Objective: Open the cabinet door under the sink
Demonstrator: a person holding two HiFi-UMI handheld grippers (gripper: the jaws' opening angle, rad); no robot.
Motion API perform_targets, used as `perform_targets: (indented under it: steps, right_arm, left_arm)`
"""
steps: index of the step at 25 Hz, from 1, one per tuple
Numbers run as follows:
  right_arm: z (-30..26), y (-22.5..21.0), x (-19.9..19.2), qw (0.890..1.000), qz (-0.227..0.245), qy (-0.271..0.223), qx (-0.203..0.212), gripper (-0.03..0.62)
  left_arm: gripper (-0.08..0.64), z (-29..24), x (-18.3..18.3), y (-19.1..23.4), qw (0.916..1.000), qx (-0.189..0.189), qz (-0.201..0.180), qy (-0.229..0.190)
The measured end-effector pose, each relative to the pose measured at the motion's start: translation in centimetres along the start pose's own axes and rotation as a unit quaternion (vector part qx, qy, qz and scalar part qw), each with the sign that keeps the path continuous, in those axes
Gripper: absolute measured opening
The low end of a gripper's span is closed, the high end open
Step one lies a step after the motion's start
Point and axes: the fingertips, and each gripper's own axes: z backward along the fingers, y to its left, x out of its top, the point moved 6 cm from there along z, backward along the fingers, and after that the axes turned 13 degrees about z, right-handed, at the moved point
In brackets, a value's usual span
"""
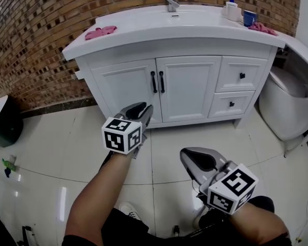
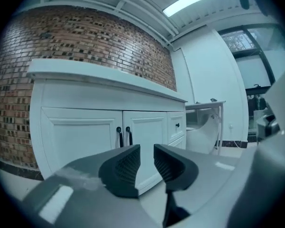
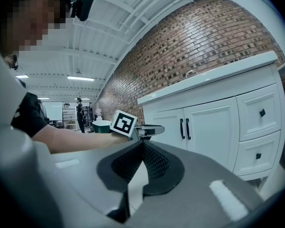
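Observation:
The white vanity under the sink has two closed doors, left and right, with a pair of black handles side by side at the centre seam. My left gripper hovers low in front of the left door, short of the handles. Its jaws are open with a narrow gap and nothing between them. My right gripper hangs back over the floor tiles, farther from the cabinet. Its fingertips meet, shut on nothing. The right gripper view also shows the handles.
Two drawers sit right of the doors. A white toilet stands at the right, a dark green bin at the left. On the counter are a pink cloth, faucet, soap bottle and blue cup.

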Motion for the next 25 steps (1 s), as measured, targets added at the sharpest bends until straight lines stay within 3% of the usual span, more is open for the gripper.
perform_targets:
  steps: [3, 12, 20, 25]
  right_arm:
    - [-0.6, -0.5, 0.1, 1.000, 0.001, 0.001, 0.002, 0.008]
    - [-0.9, -3.0, -1.7, 0.999, -0.028, 0.025, -0.002, 0.008]
    - [-1.3, -4.3, -1.3, 0.999, -0.026, 0.023, -0.006, 0.008]
    - [-1.6, -4.7, -1.5, 0.999, -0.022, 0.028, -0.006, 0.008]
  left_arm:
    - [0.112, -3.2, -0.1, 2.0, 0.9999, 0.009, 0.009, 0.000]
    - [0.124, -10.2, 0.7, 6.1, 0.9991, 0.028, -0.028, -0.011]
    - [0.124, -14.7, 0.9, 8.6, 0.9993, 0.030, 0.010, -0.019]
    - [0.103, -15.9, 0.8, 8.6, 0.9994, 0.025, -0.005, -0.023]
